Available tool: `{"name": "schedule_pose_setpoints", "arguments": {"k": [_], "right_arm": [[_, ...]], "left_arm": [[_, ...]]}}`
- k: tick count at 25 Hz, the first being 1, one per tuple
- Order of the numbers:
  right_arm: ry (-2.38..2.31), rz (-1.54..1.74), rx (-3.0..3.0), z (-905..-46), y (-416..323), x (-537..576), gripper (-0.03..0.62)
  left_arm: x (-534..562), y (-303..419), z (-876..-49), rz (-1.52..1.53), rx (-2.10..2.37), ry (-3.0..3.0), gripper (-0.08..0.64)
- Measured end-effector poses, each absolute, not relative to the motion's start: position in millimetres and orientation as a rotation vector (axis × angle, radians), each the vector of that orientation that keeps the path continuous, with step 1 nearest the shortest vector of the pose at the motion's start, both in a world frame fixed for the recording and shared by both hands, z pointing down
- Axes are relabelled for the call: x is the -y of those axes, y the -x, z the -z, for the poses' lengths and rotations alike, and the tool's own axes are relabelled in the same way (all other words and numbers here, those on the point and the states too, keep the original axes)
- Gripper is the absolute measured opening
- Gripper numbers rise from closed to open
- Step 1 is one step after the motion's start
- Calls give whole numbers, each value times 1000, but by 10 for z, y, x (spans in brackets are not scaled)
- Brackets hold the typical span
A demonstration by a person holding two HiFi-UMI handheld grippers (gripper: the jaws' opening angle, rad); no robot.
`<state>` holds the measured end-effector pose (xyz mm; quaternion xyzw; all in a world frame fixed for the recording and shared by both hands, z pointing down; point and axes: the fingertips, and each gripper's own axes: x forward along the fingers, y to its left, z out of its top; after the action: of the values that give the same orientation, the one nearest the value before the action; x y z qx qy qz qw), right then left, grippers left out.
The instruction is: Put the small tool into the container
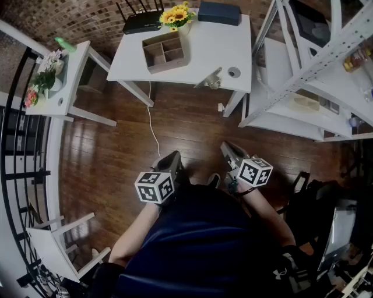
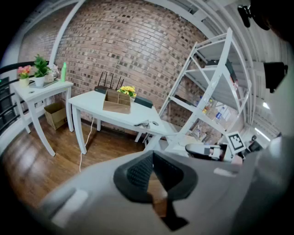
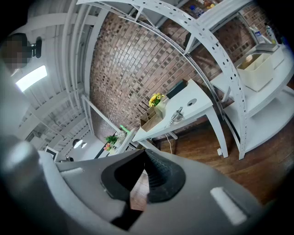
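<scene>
The small metal tool [image 1: 213, 78] lies near the front edge of the white table [image 1: 198, 43], far ahead of me. The wooden container [image 1: 165, 51], divided into compartments, stands on the same table to the tool's left. My left gripper [image 1: 172, 158] and right gripper [image 1: 227, 149] hang close to my body above the wooden floor, both shut with nothing between the fingers. In the left gripper view, the closed left gripper [image 2: 152, 153] points toward the tool [image 2: 144, 124] and container [image 2: 116, 101]. In the right gripper view, the closed right gripper [image 3: 145, 151] shows below the tool [image 3: 175, 116] and container [image 3: 149, 120].
A small round object [image 1: 233, 72] sits beside the tool. Sunflowers [image 1: 176, 14], a black router [image 1: 143, 22] and a dark box [image 1: 218, 11] line the table's back. White shelving [image 1: 303, 75] stands right, a side table with plants [image 1: 58, 87] left, and a cable [image 1: 152, 128] trails over the floor.
</scene>
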<state>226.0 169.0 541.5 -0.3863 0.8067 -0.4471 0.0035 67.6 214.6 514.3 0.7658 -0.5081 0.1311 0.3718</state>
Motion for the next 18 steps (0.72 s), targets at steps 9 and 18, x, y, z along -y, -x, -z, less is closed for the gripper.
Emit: {"name": "schedule_pose_setpoints", "arguments": {"k": [9, 18], "right_arm": [[1323, 1391, -2527, -5511, -1668, -834, 11], [1470, 1432, -2392, -5405, -1030, 24, 11]], "left_arm": [[-1089, -111, -5250, -280, 1216, -2027, 3], [-199, 508, -5216, -252, 1092, -2064, 3]]}}
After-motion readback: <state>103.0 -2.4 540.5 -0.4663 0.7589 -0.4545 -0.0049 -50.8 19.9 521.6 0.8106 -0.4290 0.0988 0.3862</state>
